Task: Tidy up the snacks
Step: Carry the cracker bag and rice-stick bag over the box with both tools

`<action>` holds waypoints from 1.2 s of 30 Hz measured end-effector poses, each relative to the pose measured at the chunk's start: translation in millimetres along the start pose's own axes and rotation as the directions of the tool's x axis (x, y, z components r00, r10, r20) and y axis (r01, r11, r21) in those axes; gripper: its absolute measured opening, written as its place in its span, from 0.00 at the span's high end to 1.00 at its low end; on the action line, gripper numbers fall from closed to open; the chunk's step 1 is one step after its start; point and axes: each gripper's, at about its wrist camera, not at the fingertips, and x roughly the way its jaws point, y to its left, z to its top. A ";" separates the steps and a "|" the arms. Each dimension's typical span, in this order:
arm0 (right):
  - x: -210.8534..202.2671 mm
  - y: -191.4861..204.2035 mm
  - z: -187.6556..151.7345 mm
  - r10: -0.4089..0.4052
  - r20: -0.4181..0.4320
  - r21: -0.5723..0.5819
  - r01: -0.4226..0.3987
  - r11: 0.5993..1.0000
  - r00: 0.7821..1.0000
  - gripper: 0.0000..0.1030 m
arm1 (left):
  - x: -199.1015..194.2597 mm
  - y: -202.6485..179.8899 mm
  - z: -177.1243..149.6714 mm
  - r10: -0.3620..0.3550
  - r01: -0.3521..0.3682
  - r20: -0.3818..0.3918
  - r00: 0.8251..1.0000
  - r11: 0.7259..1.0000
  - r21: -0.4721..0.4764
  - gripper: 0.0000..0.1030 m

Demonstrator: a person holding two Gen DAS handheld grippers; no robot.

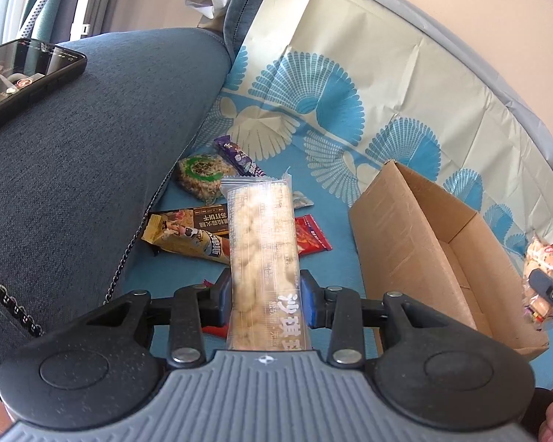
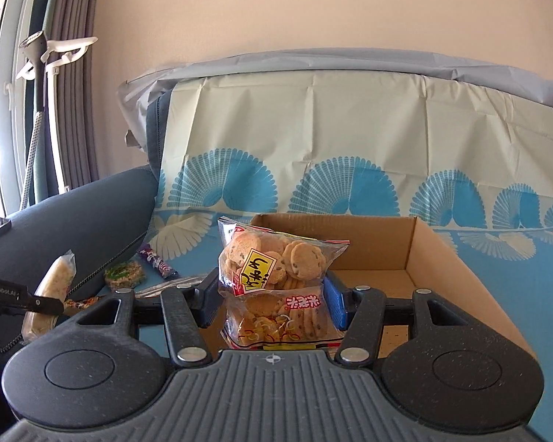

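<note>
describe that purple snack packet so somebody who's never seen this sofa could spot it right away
Start at the blue sofa armrest and look down where it meets the fan-patterned cover. A small heap of snacks lies there, left of the cardboard box. The purple snack packet is the farthest back, beside the green-labelled rice cake, and the only slim purple wrapper.

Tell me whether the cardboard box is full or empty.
Empty as far as visible: the box is open-topped with a bare floor in both views. Its near corner is hidden behind the cookie bag.
</note>
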 end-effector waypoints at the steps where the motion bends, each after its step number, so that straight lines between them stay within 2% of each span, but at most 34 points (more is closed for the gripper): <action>1: -0.3 -5.5 1.5 -0.003 0.003 0.020 0.003 1.000 1.000 0.44 | -0.3 -2.0 -0.7 0.004 -0.004 -0.001 1.000 1.000 0.006 0.61; 6: -6.7 -36.5 18.8 -0.068 0.044 0.099 0.063 0.993 0.997 0.44 | -3.8 -20.4 -4.4 0.043 -0.045 0.020 0.999 0.997 0.066 0.61; 10: -1.8 -61.9 29.8 -0.115 0.095 0.073 0.108 0.991 0.989 0.44 | -8.8 -37.0 -10.0 0.053 -0.056 0.028 0.998 0.994 0.096 0.61; 14: 9.1 -90.3 17.0 -0.161 0.039 0.211 0.150 0.966 0.986 0.44 | -10.4 -53.8 -14.2 0.038 -0.039 0.006 0.999 0.993 0.109 0.61; 16: 9.5 -94.7 15.1 -0.159 0.046 0.249 0.143 0.958 0.986 0.44 | -9.5 -62.4 -15.6 0.027 -0.025 -0.010 1.000 0.995 0.101 0.61; 23: 15.8 -96.7 9.8 -0.112 0.042 0.264 0.098 0.960 0.993 0.44 | 1.9 -109.4 -5.2 -0.043 0.044 -0.021 0.999 0.993 0.107 0.61; 30: 20.0 -94.9 10.6 -0.084 0.038 0.273 0.071 0.959 0.996 0.44 | 11.3 -175.3 11.1 -0.139 0.138 -0.006 0.990 0.977 0.163 0.61; 36: 18.8 -95.9 10.1 -0.069 0.041 0.273 0.055 0.960 0.997 0.44 | 23.5 -214.6 20.3 -0.183 0.180 -0.001 0.983 0.966 0.186 0.61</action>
